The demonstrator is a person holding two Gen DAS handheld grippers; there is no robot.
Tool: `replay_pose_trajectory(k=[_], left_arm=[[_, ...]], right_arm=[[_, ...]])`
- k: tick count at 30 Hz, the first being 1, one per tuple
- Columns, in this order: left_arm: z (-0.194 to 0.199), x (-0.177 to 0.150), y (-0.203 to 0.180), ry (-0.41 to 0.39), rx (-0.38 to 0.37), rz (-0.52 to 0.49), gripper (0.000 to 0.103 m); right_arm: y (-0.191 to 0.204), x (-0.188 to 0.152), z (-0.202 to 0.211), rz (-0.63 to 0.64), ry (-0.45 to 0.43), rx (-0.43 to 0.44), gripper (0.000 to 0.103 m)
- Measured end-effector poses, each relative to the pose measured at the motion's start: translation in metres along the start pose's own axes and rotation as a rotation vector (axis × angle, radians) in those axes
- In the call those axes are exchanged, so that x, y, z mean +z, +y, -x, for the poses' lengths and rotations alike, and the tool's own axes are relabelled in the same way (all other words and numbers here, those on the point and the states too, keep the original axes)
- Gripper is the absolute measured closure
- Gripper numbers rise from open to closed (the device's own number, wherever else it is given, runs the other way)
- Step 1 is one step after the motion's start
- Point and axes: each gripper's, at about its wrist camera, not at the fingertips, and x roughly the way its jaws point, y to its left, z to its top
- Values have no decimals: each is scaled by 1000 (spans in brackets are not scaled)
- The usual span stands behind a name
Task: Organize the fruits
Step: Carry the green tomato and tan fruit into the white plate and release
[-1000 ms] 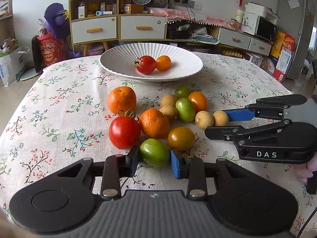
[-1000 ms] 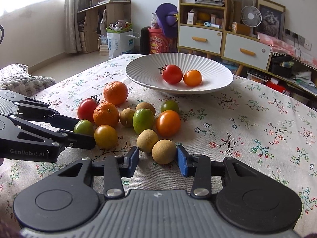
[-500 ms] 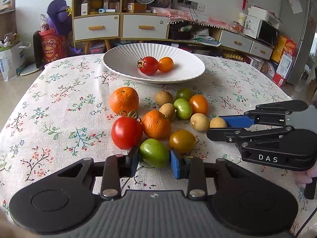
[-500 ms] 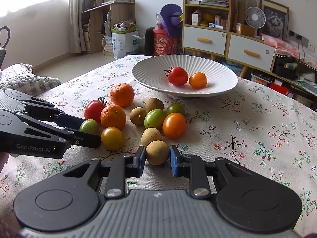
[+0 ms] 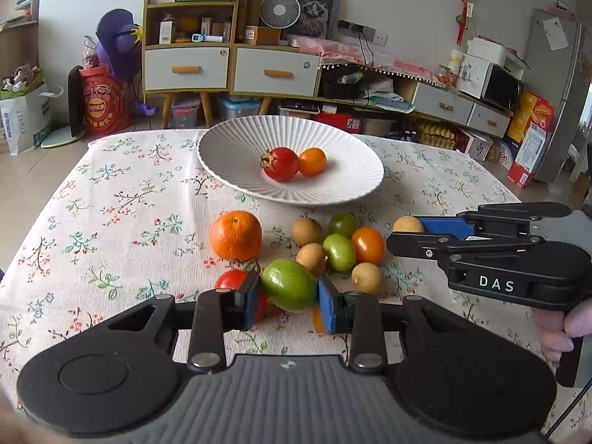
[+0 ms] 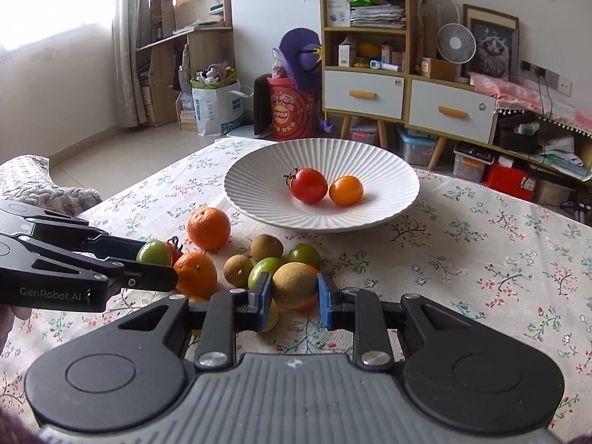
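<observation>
My left gripper (image 5: 288,298) is shut on a green tomato (image 5: 288,284) and holds it above the fruit pile; it also shows in the right wrist view (image 6: 153,252). My right gripper (image 6: 294,296) is shut on a tan longan (image 6: 295,285), lifted off the cloth; it shows in the left wrist view (image 5: 407,225). A white ribbed plate (image 5: 229,159) at the back holds a red tomato (image 5: 280,164) and an orange tomato (image 5: 312,161). Oranges (image 5: 235,235), longans (image 5: 305,231) and small tomatoes (image 5: 368,245) lie on the floral tablecloth.
The table (image 5: 111,203) is covered by a floral cloth; its far edge lies behind the plate. Beyond stand a drawer cabinet (image 5: 229,66), a fan (image 5: 279,9) and floor clutter. A grey cushion (image 6: 33,185) sits left of the table.
Both grippers have lifted their fruit off the cloth. The right gripper closed on the longan, and both moved up and toward the plate.
</observation>
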Motion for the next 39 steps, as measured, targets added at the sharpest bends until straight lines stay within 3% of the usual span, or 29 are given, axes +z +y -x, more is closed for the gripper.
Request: replay_pose_trajectory(k=[10, 18, 24, 29, 39], left_arm=[[-25, 36, -6, -40, -25, 27, 74], [-52, 53, -4, -23, -64, 15, 74], [-72, 58, -1, 10, -70, 39, 74], [-85, 60, -1, 32, -75, 29, 74], [-94, 63, 4, 30, -47, -8, 74]], right_arm=[[-30, 29, -20, -86, -20, -25, 79], [-45, 43, -37, -143, 20, 23, 79], [-61, 53, -51, -260, 20, 16, 79], [-73, 52, -63, -343, 54, 61, 79], [-62, 50, -74, -309, 124, 60, 79]])
